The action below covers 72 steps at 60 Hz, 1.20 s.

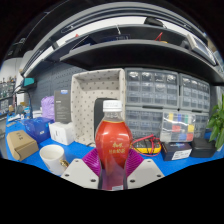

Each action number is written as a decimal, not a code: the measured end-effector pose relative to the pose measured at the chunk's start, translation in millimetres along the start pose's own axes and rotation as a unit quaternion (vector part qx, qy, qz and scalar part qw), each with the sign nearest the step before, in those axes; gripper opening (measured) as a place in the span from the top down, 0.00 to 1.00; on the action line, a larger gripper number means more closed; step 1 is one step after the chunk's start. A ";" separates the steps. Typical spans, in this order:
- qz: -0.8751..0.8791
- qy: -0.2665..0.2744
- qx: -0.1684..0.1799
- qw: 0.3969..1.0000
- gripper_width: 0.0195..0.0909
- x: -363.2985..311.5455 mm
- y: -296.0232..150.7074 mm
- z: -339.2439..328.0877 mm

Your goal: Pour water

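Note:
A clear plastic bottle (112, 140) with a white cap and red liquid stands upright between my fingers, held above the blue table (76, 150). My gripper (112, 172) is shut on the bottle, both purple pads (92, 158) pressing its lower body. A white cup (52, 157) sits on the table to the left, beside my left finger.
A brown box (20, 145) lies at the far left, a white box (62, 132) behind the cup. A perforated beige panel (92, 95) and grey drawer cabinets (155, 100) stand behind. A clear container (177, 128) and a plant (215, 120) are at the right.

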State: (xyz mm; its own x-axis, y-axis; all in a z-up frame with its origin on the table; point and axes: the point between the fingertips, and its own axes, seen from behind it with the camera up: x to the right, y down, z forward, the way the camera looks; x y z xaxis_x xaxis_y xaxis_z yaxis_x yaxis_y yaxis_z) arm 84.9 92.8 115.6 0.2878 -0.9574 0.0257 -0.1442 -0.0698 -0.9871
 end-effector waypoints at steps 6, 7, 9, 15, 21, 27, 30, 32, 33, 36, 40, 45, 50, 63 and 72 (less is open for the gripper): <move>0.002 0.003 0.015 1.000 0.85 -2.6 5.3 2.8; 0.002 0.002 0.021 1.000 0.86 -2.9 3.2 2.2; 0.002 0.003 0.021 1.000 0.86 -2.3 3.6 0.9; 0.003 0.004 0.028 1.000 0.85 -2.9 4.2 -2.1; 0.010 0.003 0.023 1.000 0.74 -1.8 4.4 -2.4; 0.013 0.005 0.013 1.000 0.62 -1.4 4.9 -0.8; 0.017 0.005 0.003 1.000 0.56 -1.2 6.4 -1.6; 0.021 0.008 -0.006 1.000 0.41 -0.5 7.9 -3.8; 0.024 0.010 -0.008 1.000 0.34 -0.3 8.0 -5.8; 0.029 0.013 -0.005 0.999 0.23 1.2 4.7 -13.6; 0.029 0.017 0.002 0.999 0.20 1.1 0.6 -28.9; 0.025 0.032 0.006 0.999 0.20 1.6 -1.5 -54.4; 0.021 0.043 0.006 0.999 0.20 -2.0 2.6 -84.3; 0.014 0.085 0.012 0.996 0.16 -5.6 17.5 -154.3; 0.039 0.123 -0.001 0.992 0.17 12.0 30.0 -185.3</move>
State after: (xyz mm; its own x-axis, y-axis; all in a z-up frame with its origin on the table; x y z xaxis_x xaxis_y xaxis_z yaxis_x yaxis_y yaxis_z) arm -91.4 27.3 115.6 0.0369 -0.9992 -0.0126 -0.1596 0.0066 -0.9872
